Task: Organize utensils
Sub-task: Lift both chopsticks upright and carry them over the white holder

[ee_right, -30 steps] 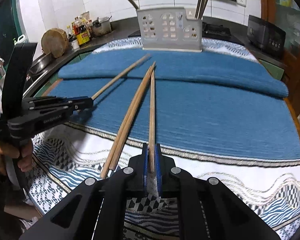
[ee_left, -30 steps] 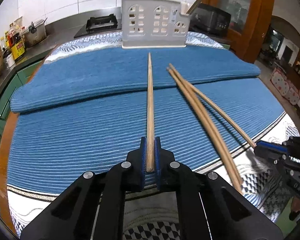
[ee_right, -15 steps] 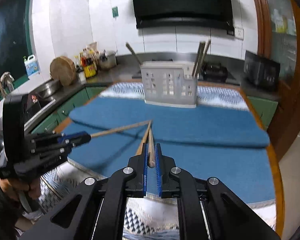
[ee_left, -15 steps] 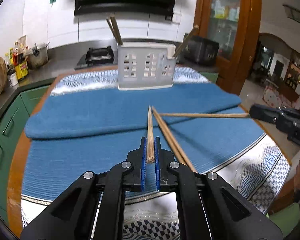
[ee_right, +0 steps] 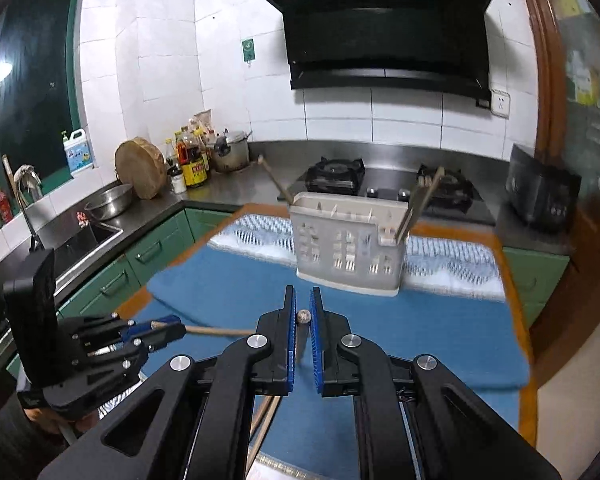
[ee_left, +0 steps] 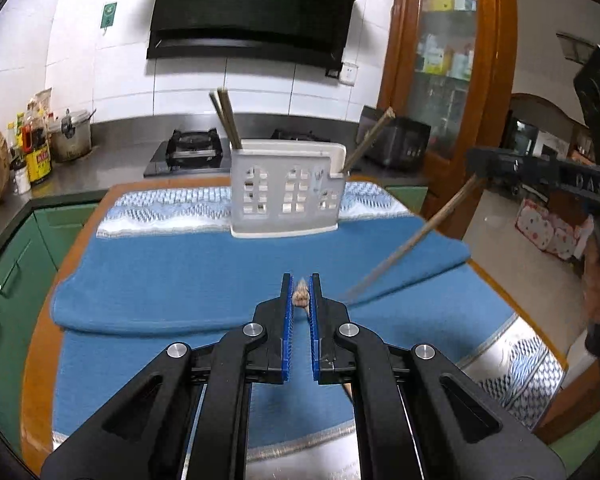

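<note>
In the left wrist view my left gripper [ee_left: 300,280] is shut on one wooden chopstick [ee_left: 301,299], seen end-on between the blue pads and held above the cloth. The right gripper [ee_left: 480,160], off to the right in the air, grips a second chopstick [ee_left: 412,240] that slants down to the left. From the right wrist view, my right gripper [ee_right: 302,292] is shut on its chopstick [ee_right: 303,316], also end-on. The left gripper [ee_right: 168,330] shows at lower left with its chopstick [ee_right: 216,331]. Ahead stands the white slotted utensil holder [ee_left: 286,196] [ee_right: 348,248] with chopsticks upright in it. Two loose chopsticks [ee_right: 264,420] lie below.
A folded blue towel [ee_left: 160,280] covers a patterned cloth [ee_left: 512,364] on a wooden table [ee_left: 34,352]. Behind are a gas stove [ee_right: 336,176], a range hood [ee_right: 384,28], a sink [ee_right: 80,240], a pot [ee_right: 232,156], bottles [ee_right: 192,160] and a black appliance [ee_right: 540,196]. A person's hand [ee_left: 598,280] holds the right gripper.
Both grippers have risen from the table, each lifting its chopstick off the blue cloth. Both views have tilted up, and the held chopsticks now show end-on. Two chopsticks stayed on the cloth.
</note>
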`<state>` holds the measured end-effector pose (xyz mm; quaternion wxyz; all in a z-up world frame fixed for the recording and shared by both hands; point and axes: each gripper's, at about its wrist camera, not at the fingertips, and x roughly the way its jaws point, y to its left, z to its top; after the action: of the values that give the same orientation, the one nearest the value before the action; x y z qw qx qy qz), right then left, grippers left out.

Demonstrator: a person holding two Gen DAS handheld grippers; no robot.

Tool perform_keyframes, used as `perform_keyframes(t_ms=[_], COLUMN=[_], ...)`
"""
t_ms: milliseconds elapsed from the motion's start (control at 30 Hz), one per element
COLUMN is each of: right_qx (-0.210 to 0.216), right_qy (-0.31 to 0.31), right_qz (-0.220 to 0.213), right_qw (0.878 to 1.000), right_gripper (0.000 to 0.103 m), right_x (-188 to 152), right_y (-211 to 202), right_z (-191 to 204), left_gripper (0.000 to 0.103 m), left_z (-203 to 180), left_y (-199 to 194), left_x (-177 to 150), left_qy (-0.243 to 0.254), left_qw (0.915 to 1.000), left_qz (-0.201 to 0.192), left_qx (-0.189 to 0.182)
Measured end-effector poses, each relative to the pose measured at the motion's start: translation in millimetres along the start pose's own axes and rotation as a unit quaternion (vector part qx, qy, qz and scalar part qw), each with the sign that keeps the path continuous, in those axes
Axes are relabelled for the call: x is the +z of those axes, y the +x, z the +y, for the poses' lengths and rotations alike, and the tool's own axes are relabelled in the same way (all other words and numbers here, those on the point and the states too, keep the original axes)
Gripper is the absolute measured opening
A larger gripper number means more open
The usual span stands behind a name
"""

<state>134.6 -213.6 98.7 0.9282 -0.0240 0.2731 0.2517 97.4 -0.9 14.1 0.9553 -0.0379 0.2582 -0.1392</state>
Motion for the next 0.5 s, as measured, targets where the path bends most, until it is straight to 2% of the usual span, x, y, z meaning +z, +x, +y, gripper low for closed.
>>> perform_keyframes(t_ms=[167,267,500], right_qx=[-0.005,-0.024,-0.053], right_qy=[-0.007,-0.017,-0.027], right_qz=[-0.026,-0.048,-0.075], right_qw=[1.000,0.998,0.995], right_gripper=[0.007,0.007,0.007], right_x=[55,87,148], right_y=[-3,-2,27], right_z=[-15,-23,-34], left_gripper=[0.005,0.006,0.006], left_z=[7,12,19], left_y=[10,17,33], left_x=[30,44,74], left_qy=[0.003,0.002,0.006], left_qw=[1.0000,1.0000,0.9999], left_qz=[-0.008,-0.006,-0.005], left_qx=[-0.001,-0.007,-0.010])
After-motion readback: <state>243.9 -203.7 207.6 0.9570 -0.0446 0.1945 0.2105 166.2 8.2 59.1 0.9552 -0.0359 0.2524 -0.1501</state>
